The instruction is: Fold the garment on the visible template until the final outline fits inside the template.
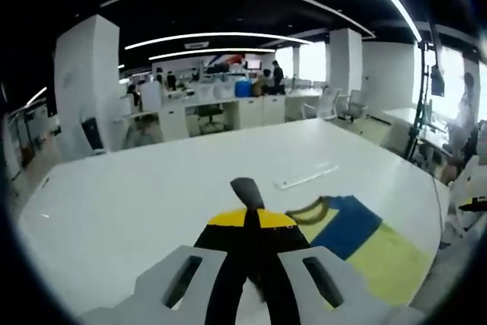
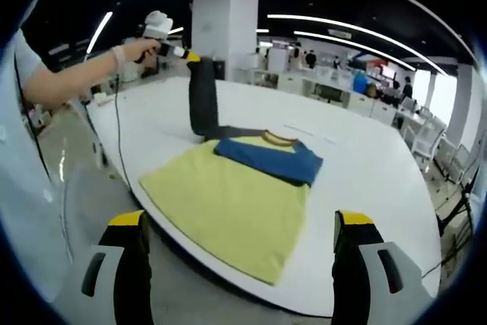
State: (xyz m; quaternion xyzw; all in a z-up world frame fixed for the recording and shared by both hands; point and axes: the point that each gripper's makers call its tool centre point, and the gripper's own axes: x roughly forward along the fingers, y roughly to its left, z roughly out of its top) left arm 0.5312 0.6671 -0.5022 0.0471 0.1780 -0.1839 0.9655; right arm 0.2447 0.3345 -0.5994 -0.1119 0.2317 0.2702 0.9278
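Yellow-and-blue garment point(image 2: 237, 195) lies flat at the near edge of the white tabletop point(image 2: 365, 165). Right gripper point(image 2: 237, 264) hangs off that edge, jaws spread, empty. Left gripper point(image 2: 196, 58) is seen in the right gripper view lifting a dark sleeve point(image 2: 202, 100), while its own view confirms jaws clamped on it.

Colours of garment, table and grippers.
Garment point(image 2: 236, 203): yellow body, blue band, olive collar, dark grey sleeve; table point(image 2: 365, 165) white; right gripper point(image 2: 238, 253) and left gripper point(image 1: 247, 211) black with yellow tips.
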